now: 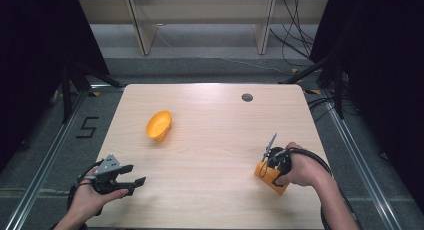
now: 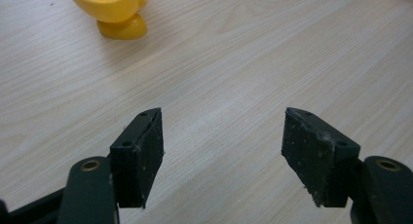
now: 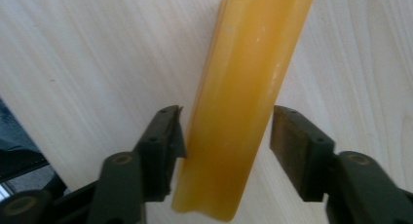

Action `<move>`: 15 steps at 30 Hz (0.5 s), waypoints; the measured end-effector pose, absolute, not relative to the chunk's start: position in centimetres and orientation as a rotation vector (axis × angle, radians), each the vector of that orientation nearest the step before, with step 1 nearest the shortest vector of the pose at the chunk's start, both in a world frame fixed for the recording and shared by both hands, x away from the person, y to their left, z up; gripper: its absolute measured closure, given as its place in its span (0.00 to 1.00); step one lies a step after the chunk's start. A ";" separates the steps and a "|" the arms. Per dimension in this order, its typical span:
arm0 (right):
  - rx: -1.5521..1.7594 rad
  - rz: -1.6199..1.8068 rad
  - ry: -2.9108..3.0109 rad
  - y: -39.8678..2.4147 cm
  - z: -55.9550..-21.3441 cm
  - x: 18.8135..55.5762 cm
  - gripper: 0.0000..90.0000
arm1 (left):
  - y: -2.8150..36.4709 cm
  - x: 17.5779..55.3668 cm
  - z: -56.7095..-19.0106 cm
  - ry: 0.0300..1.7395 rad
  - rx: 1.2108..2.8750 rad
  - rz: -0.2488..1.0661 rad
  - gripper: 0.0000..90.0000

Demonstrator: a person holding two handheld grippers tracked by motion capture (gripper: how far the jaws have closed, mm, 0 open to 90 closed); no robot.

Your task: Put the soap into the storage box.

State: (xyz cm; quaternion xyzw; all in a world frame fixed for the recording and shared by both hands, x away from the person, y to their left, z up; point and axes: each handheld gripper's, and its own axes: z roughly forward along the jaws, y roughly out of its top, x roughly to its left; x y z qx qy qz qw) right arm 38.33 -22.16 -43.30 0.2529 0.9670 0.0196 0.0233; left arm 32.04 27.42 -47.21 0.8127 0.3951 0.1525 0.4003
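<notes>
Pale wood-grain table [image 1: 210,140]; I straddle the orange translucent plastic block [image 3: 243,102] at its near right with the right gripper [image 3: 226,136].
Jaws flank it, right pad not pressing; light, stiff, slick — grip flat sides. Left gripper [image 2: 221,146] gapes, empty.

A: Lighting, high view?
B: Even overhead light on the table [image 1: 210,140]; the surroundings left and right fall near black. Soft, short shadows. Slightly grainy.
A: Gripper views?
B: Bright, diffuse. Wood grain sharp at mid-distance; jaws soft at the bottom edge. Yellow block [image 3: 243,102] shows mild sheen, slightly blurred up close.
</notes>
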 end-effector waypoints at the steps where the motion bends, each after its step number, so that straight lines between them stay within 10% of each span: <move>1: 0.765 0.059 3.006 -22.0 -43.5 38.4 0.60 | 27.4 32.0 -47.2 0.998 2.055 0.385 0.35; 15: 0.403 -0.049 3.083 -21.2 -43.5 38.6 0.69 | 27.0 31.8 -47.3 0.983 2.051 0.337 0.35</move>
